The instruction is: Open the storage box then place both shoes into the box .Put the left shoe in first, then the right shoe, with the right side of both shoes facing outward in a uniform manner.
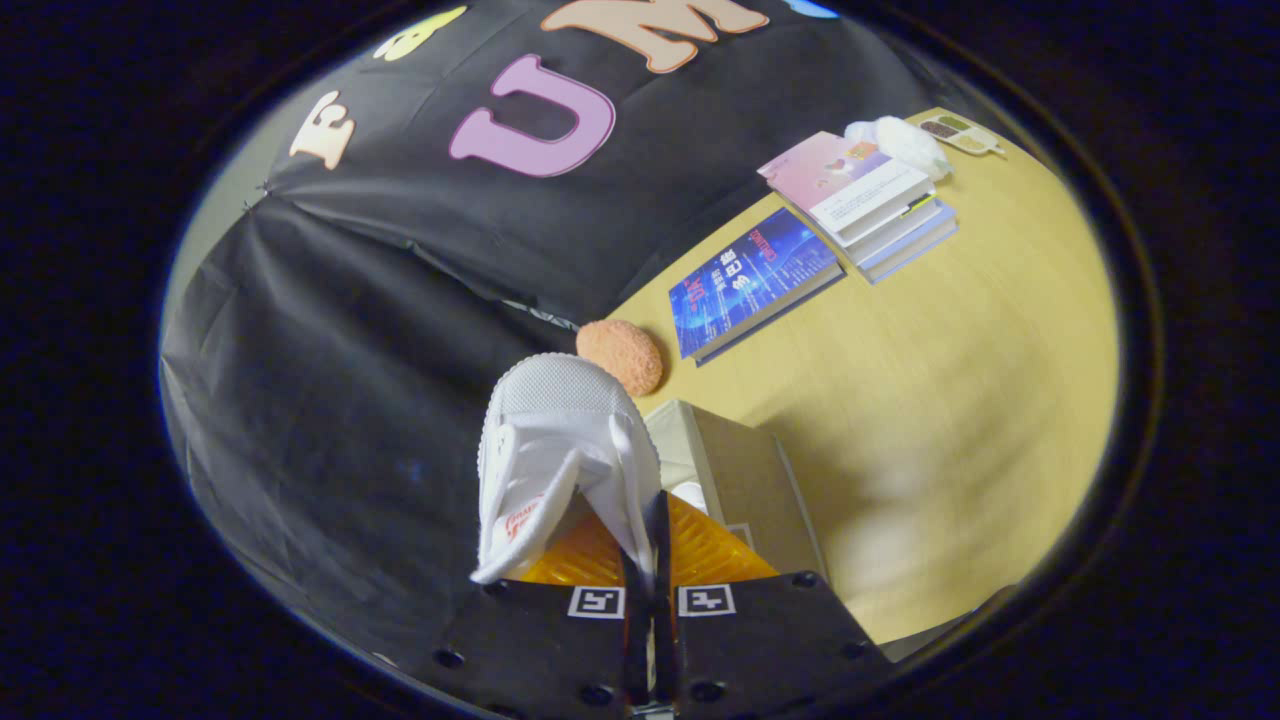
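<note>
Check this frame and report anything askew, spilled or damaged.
Nothing looks spilled or damaged. The gripper is shut on the white shoe, which is held up in front of the booth wall beside the cardboard box. On the table, the stacked books are slightly fanned, not squared.

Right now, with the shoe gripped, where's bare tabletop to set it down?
Jaws closed on the white shoe. The wide bare table stretch beyond the cardboard box, below the book stack, is free. Crowded: the strip along the wall with the orange pad and blue book.
</note>
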Tool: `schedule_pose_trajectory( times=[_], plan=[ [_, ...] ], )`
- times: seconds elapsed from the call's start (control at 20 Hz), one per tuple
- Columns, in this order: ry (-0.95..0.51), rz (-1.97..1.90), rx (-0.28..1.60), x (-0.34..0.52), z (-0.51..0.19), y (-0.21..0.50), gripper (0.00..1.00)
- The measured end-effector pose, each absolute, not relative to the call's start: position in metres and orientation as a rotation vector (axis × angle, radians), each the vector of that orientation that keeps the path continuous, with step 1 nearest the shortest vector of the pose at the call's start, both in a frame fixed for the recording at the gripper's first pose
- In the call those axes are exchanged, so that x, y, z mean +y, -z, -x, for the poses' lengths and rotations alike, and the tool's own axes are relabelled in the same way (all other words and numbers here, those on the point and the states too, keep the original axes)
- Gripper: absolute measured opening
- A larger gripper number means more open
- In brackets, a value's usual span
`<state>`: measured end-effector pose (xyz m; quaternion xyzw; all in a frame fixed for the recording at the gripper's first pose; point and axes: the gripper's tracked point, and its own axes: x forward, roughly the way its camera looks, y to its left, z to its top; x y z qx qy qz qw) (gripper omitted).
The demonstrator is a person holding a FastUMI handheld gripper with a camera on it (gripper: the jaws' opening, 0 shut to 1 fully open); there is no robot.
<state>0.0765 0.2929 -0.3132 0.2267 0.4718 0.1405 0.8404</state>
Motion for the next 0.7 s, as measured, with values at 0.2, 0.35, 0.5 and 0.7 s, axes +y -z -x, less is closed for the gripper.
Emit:
schedule_pose_trajectory(
  times=[0.2, 0.35, 0.5, 0.7],
  plan=[
    [-0.223, -0.330, 0.998, 0.298, -0.073, 0.349, 0.05],
    [-0.185, -0.190, 0.937, 0.298, -0.077, 0.359, 0.05],
    [-0.165, -0.062, 0.894, 0.301, -0.078, 0.363, 0.05],
    [-0.184, 0.044, 0.869, 0.303, -0.074, 0.367, 0.11]
  ],
)
